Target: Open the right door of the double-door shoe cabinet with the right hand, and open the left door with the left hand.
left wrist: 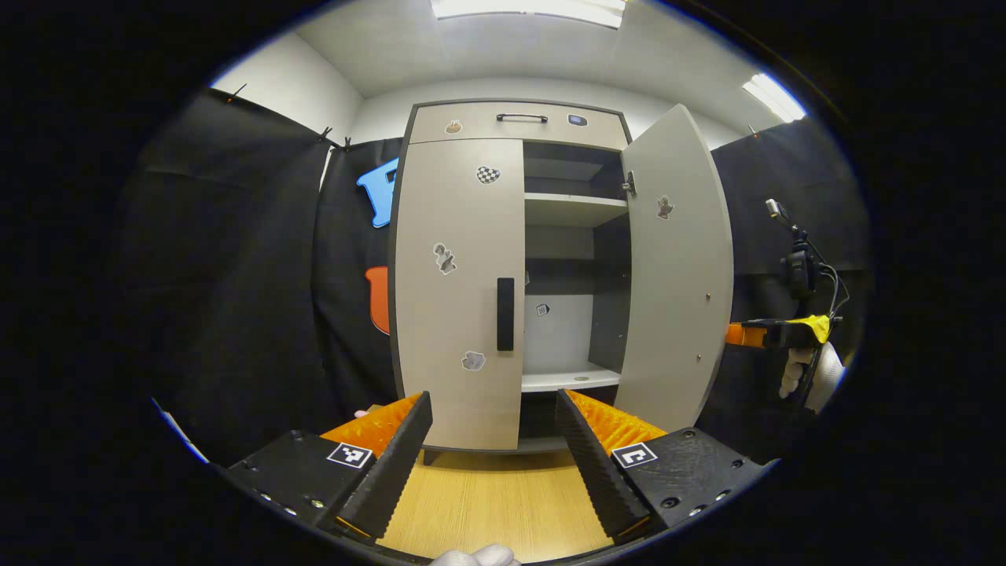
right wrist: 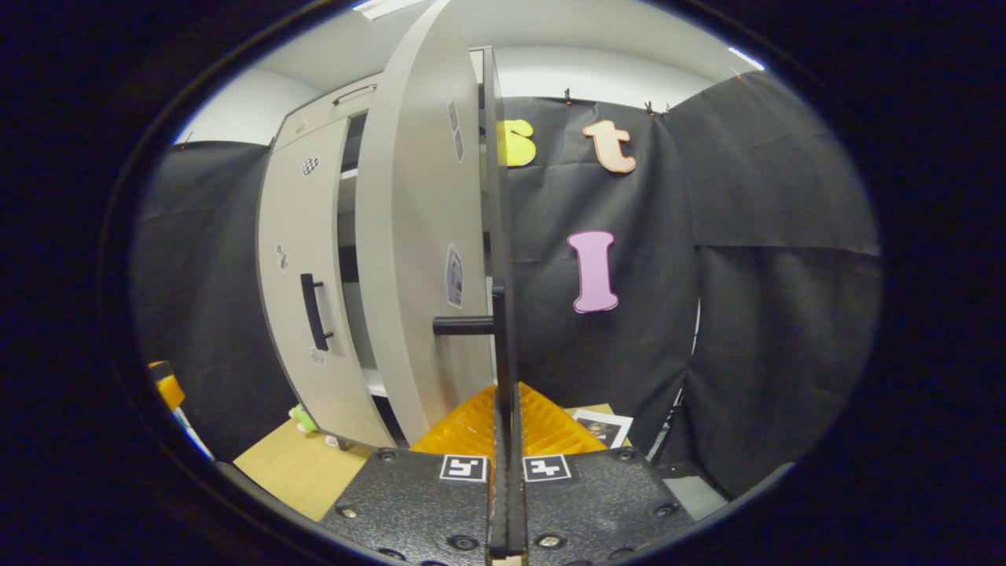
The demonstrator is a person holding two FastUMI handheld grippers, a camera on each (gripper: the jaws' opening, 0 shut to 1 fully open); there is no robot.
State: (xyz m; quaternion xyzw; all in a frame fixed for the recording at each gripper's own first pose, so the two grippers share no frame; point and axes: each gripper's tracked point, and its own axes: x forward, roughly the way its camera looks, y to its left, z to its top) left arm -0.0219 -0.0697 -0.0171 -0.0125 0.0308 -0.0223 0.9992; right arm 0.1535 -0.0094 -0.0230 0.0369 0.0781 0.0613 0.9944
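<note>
The grey shoe cabinet (left wrist: 460, 236) faces me in the left gripper view. Its left door (left wrist: 460, 299) is closed, with a black handle (left wrist: 505, 313) at its right edge. My left gripper (left wrist: 495, 428) is open, low in front of this door, apart from it. The right door (left wrist: 676, 275) is swung open, baring the shelves (left wrist: 574, 208). My right gripper (left wrist: 754, 334), held by a gloved hand (left wrist: 794, 373), meets that door's outer side at handle height. In the right gripper view, my right gripper (right wrist: 503, 401) is shut on the right door's black handle (right wrist: 464, 324), beside the right door (right wrist: 416, 236).
A drawer (left wrist: 515, 122) with a black pull tops the cabinet. A camera on a stand (left wrist: 798, 267) rises at the right by the black cloth. Light wood floor (left wrist: 487, 503) lies before the cabinet. A printed sheet (right wrist: 601, 428) and a small green object (right wrist: 302, 417) lie on it.
</note>
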